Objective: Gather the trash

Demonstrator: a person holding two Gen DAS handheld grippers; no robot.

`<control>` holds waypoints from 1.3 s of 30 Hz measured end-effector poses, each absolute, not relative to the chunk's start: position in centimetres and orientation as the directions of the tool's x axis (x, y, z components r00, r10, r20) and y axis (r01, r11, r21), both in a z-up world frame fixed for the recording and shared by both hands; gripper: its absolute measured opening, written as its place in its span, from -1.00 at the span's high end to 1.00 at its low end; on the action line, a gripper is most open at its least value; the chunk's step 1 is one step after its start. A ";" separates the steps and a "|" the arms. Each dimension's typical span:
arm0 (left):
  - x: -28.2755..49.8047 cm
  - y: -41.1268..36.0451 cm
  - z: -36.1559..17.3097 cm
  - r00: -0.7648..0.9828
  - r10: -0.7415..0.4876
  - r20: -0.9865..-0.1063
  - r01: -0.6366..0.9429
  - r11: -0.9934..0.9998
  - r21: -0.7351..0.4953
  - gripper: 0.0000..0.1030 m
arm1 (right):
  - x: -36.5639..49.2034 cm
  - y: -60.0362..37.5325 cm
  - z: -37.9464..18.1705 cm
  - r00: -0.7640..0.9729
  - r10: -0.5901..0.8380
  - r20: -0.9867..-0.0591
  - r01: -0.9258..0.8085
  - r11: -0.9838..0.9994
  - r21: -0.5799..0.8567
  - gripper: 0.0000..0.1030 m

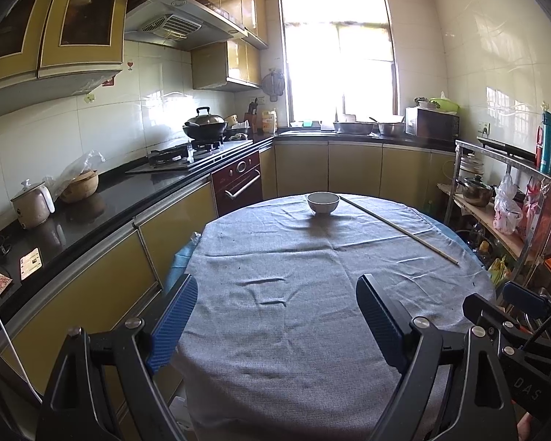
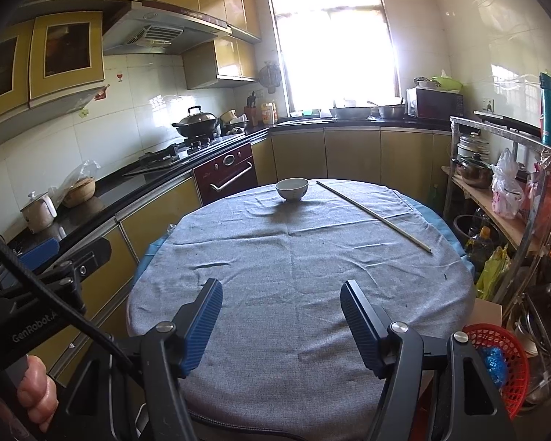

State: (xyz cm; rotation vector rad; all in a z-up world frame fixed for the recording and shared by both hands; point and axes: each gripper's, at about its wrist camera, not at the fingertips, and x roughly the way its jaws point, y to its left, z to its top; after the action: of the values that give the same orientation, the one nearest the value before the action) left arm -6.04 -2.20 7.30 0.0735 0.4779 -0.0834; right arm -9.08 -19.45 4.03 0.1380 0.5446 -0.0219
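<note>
Left wrist view: both the left gripper [image 1: 277,290] and right gripper [image 2: 281,296] hovered empty, jaws apart, over the cloth-covered table [image 1: 294,330], bowl [image 1: 323,202] at twelve o'clock.

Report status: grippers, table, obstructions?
Left gripper and right gripper open, empty. Bowl and stick on the cloth. Nothing blocking.

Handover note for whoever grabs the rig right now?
Left gripper: open, empty, hovering over the near edge of the table.
Right gripper: open, empty, same pose beside it.
On the grey cloth: white bowl at the far edge, long thin stick lying diagonally to its right.
Red basket low on the right, beside the table.
Done: nothing picked up yet.
Left: everything; small dark specks on the cloth, hard to identify.
</note>
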 end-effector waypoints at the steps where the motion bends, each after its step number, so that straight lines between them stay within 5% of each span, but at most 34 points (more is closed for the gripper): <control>1: -6.0 -2.2 7.3 0.884 -0.064 -0.463 0.098 0.994 0.050 -0.72 | -9.1 -19.5 4.0 0.855 0.016 -0.519 0.058 0.990 0.126 -0.37; 39: -4.0 -1.1 7.0 0.870 -0.022 -0.493 0.041 0.999 0.028 -0.72 | -7.1 -20.0 5.0 0.863 0.024 -0.504 0.041 0.992 0.117 -0.37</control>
State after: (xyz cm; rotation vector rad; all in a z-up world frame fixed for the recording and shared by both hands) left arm -3.97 -1.10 7.04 0.0377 0.5152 -0.0334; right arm -7.11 -19.99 5.04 0.1259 0.5291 -0.0093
